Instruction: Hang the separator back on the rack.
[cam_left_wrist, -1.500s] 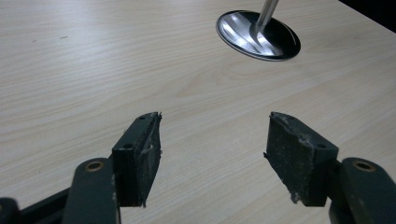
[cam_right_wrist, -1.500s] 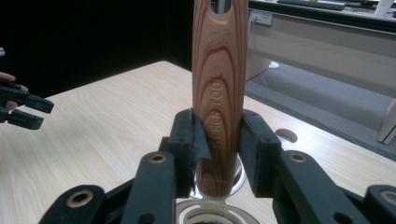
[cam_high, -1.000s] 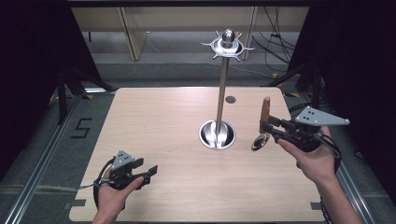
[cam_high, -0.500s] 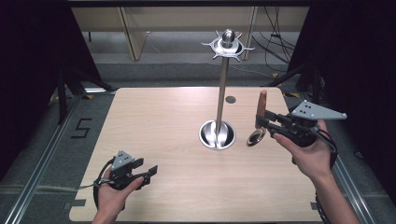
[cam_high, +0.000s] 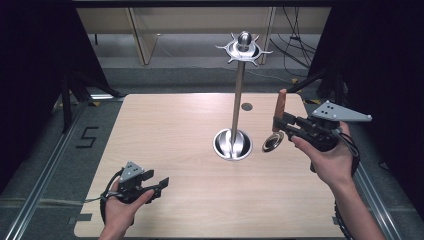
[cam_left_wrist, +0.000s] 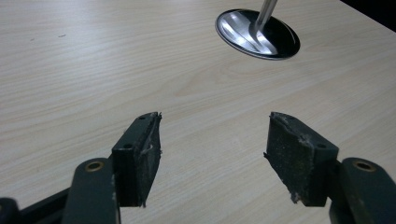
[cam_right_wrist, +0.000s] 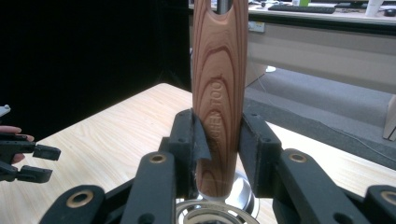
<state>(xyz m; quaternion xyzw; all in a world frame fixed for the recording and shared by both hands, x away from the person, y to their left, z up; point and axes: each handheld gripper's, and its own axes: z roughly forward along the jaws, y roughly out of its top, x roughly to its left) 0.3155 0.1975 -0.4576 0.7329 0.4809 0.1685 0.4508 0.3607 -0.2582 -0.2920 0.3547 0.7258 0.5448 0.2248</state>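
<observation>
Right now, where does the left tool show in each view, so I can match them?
High view: left tool at bottom left, open, over the table.
Left gripper view: the tool rises from the bottom, jaws wide apart.
Right gripper view: small at the left edge, left of the wooden handle.
Shared landmark: the light wooden table.
</observation>
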